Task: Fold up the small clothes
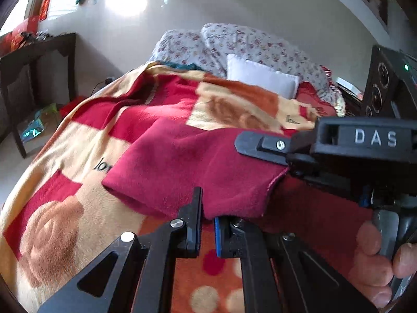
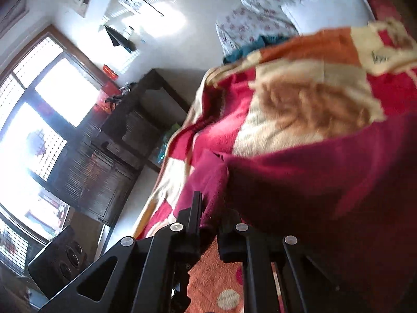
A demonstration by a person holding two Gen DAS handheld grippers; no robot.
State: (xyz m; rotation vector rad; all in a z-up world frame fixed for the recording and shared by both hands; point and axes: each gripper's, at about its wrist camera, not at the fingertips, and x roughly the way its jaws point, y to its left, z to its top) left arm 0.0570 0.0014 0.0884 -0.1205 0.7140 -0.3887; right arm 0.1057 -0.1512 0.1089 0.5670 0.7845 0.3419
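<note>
A small dark red fleece garment (image 1: 187, 167) lies on the patterned blanket (image 1: 65, 229) on the bed, with one layer folded over. My left gripper (image 1: 207, 216) is at its near edge, jaws close together with the cloth's edge between them. My right gripper (image 1: 284, 154) enters the left wrist view from the right and is shut on the garment's right corner. In the right wrist view the garment (image 2: 312, 182) fills the lower right, and the right gripper (image 2: 208, 219) pinches a fold of it.
Floral pillows (image 1: 234, 44) and a white cushion (image 1: 260, 78) lie at the head of the bed. A dark wooden table (image 1: 34, 73) stands on the floor to the left of the bed. A bright window (image 2: 31, 130) lies beyond it.
</note>
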